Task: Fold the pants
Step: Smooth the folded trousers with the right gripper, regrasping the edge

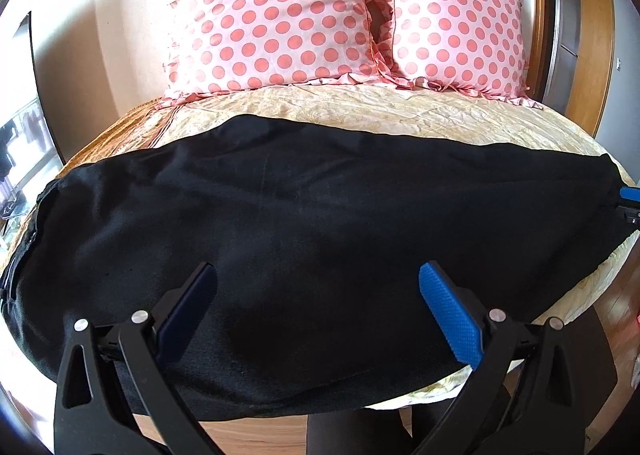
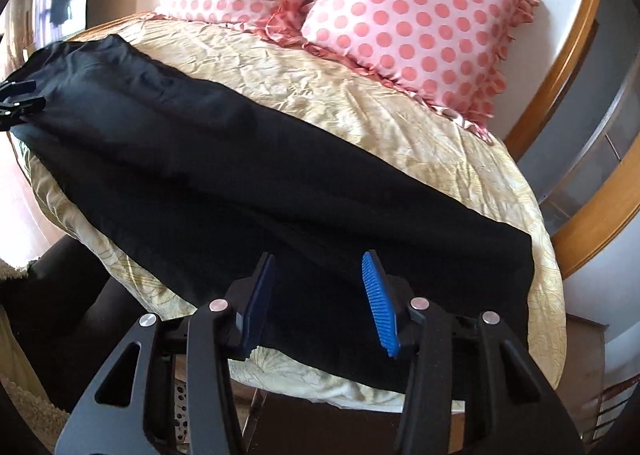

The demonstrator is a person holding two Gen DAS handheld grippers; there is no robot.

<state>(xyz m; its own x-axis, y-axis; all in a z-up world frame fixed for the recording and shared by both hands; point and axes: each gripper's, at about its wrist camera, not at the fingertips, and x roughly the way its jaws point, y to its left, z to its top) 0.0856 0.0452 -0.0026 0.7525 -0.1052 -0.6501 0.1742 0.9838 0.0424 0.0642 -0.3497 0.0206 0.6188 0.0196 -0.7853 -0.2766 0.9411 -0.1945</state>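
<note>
Two dotted pillows (image 1: 276,15) behind black pants (image 1: 320,215).

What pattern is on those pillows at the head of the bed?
Pink with coral polka dots and ruffled edges; the pillows show best in the left wrist view.

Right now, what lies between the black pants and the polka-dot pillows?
Only a bare strip of the cream bedspread, wrinkled; the black pants and the polka-dot pillows lie apart. Both wrist views show it, the right more broadly.
</note>
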